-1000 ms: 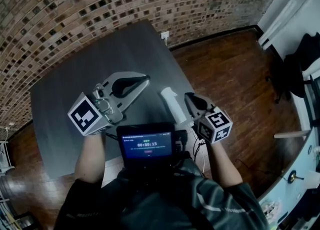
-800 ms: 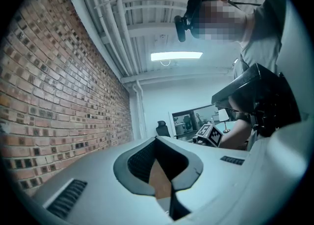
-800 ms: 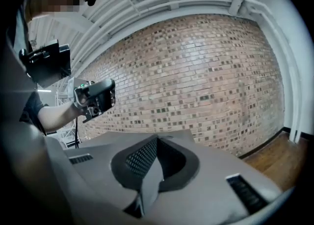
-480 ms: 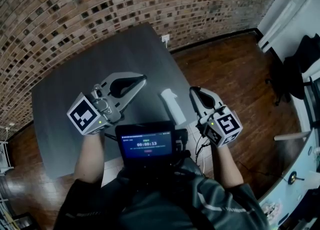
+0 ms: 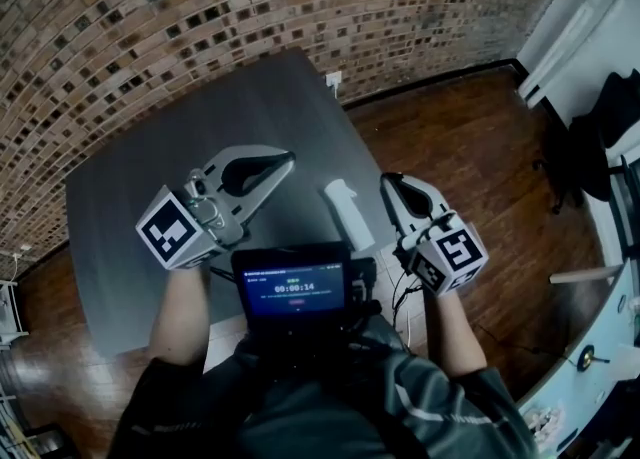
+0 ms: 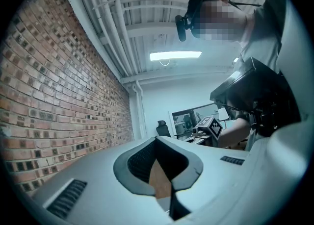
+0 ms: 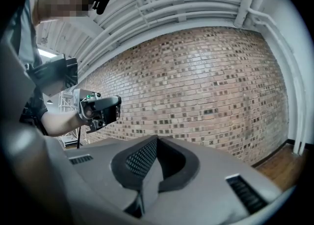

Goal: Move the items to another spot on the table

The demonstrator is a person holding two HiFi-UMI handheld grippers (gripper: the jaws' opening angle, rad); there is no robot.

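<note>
- The white elongated item (image 5: 347, 214) lay on the dark grey table (image 5: 150, 217), near the table's right edge, just below the middle of the head view.
- It sat between the two grippers, nearer the right one, and neither gripper touched it.
- The left gripper (image 5: 289, 157) hovered over the table left of centre in the frame. Its jaws were pressed together with nothing between them, which the left gripper view (image 6: 156, 138) showed plainly.
- The right gripper (image 5: 386, 180) was held just right of the item, at the table's edge above the wooden floor (image 5: 470, 137). Its jaws were also closed tight and empty in the right gripper view (image 7: 157, 138).
- A small lit screen (image 5: 297, 290) sat at the person's chest at lower centre.
- A brick wall (image 5: 200, 17) filled the upper part of the head view.
</note>
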